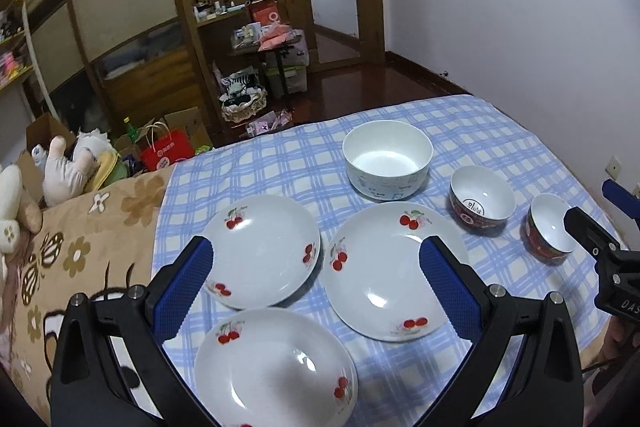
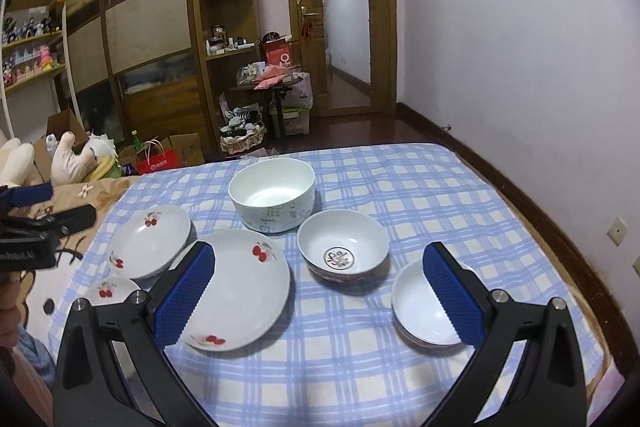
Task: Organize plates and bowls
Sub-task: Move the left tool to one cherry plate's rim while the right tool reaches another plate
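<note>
Three white cherry-print plates lie on the blue checked cloth (image 1: 492,131): a far-left plate (image 1: 262,251), a right plate (image 1: 394,269) and a near plate (image 1: 276,367). Behind them stands a big white bowl (image 1: 387,159), with a red-sided bowl (image 1: 482,199) and a smaller red-sided bowl (image 1: 550,229) to its right. My left gripper (image 1: 316,287) hovers open above the plates, holding nothing. My right gripper (image 2: 320,291) is open too, over the cloth between the right plate (image 2: 236,291) and the small bowl (image 2: 424,307). The red-sided bowl (image 2: 342,247) and big bowl (image 2: 272,193) sit ahead of it.
The cloth (image 2: 400,195) covers a bed with a brown flowered blanket (image 1: 80,259) on its left. Plush toys (image 1: 72,167) and a red bag (image 1: 166,151) sit beyond the bed's left corner. A wardrobe, cluttered shelves and a door stand behind. A white wall runs along the right.
</note>
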The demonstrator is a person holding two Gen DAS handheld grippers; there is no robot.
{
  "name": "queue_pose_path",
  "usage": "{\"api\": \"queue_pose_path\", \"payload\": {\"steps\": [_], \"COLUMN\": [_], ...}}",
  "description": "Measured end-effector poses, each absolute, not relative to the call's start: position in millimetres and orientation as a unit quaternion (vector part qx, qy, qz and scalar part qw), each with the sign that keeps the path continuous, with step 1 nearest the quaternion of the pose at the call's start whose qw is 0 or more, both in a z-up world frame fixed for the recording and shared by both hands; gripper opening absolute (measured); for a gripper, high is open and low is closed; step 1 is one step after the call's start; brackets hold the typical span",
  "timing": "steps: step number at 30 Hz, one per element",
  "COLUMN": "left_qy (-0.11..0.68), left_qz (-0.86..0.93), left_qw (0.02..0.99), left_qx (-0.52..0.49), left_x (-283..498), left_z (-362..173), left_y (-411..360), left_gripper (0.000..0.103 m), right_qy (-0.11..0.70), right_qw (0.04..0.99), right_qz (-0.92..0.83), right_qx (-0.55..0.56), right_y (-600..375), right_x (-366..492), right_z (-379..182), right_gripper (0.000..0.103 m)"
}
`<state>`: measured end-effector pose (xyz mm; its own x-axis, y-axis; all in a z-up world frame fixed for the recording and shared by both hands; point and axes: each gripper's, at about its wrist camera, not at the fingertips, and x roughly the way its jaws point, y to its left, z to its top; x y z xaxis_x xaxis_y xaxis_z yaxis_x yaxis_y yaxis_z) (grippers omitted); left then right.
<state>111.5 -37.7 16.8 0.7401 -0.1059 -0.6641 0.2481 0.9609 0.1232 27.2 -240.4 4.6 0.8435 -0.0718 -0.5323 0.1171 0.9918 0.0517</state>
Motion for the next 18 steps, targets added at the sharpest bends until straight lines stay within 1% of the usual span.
{"api": "queue_pose_path", "payload": {"steps": [13,18], "left_qy": [0.362,0.376], "left_qz": [-0.112,-0.113], "left_qw": [0.920,0.916], "left_qx": [0.100,0.081], "left_x": [144,155], "left_z": [-11,-21], "left_y": [-43,-39], "left_gripper": [0.101,0.101], "right_qy": [0.300,0.307], "right_qw": [0.953,0.950], "right_qz": [-0.044,-0.044], "right_qx": [0.026,0.028], "right_y": [-226,-223], "right_x": [55,62], "right_z": [-18,-27], "right_gripper": [0.103,0.103]}}
